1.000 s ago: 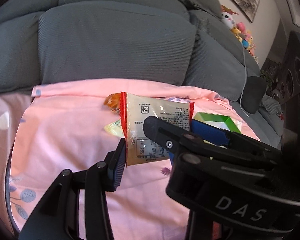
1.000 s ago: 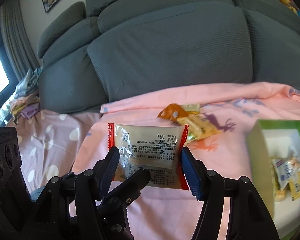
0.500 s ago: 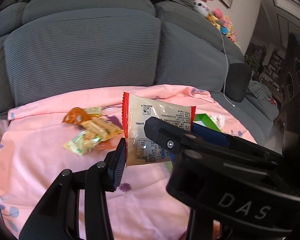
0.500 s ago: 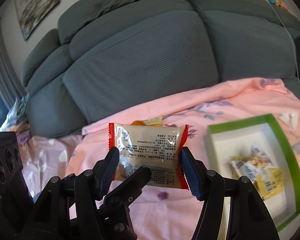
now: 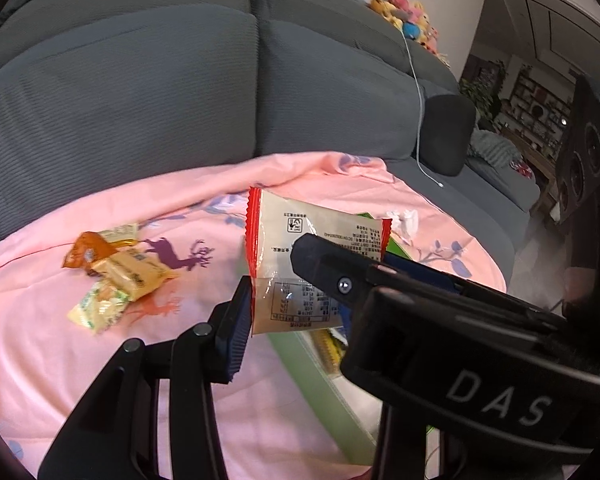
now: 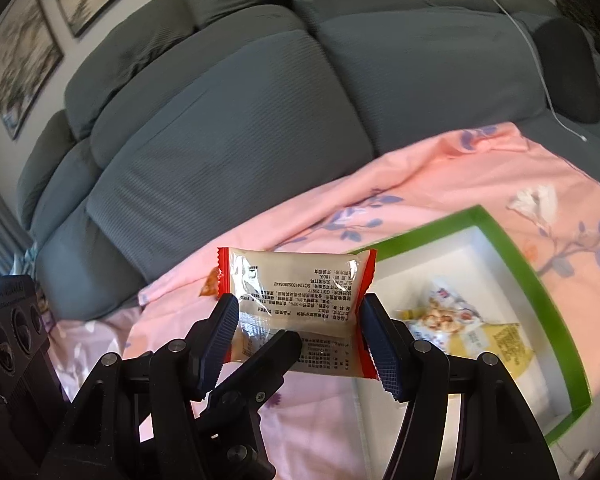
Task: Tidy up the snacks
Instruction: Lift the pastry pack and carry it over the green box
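Both grippers clamp one cream, red-edged foil snack packet (image 6: 296, 304): right gripper (image 6: 296, 338) across its width, left gripper (image 5: 296, 300) at its lower edge. Packet held aloft beside green-rimmed white cardboard box (image 6: 540, 276). Step: carrying to box. Next: position above, release.

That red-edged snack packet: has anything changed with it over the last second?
Both grippers, left gripper and right gripper, carried the snack packet sideways from the loose snacks to above the green box. The two-gripper hold stayed unchanged; nothing was released.
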`<state>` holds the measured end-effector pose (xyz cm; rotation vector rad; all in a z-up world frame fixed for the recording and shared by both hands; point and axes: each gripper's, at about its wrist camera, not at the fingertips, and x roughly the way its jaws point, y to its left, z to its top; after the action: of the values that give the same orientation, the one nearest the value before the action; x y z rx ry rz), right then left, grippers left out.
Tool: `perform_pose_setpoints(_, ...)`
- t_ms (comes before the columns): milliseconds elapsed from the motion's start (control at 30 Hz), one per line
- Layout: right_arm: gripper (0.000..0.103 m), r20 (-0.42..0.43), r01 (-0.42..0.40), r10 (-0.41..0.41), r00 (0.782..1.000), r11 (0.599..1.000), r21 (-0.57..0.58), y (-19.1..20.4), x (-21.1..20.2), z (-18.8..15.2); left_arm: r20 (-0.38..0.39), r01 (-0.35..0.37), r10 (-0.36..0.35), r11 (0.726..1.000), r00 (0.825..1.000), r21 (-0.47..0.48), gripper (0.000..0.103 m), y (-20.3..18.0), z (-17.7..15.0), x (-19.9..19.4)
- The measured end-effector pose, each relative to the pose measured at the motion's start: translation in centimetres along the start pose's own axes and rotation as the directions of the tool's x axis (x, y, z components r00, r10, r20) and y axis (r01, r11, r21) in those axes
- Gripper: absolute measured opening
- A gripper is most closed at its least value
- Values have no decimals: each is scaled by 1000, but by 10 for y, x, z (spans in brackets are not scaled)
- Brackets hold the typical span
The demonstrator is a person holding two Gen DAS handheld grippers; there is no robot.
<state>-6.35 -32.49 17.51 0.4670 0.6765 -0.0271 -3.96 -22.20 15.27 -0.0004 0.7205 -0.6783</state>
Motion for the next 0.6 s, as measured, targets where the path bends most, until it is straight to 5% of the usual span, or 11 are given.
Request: perform_pose_setpoints(600,66,-62,108,-100,993,982,152,-71,8,8,-129,99,-95,995,987,20,41,-38,4,62)
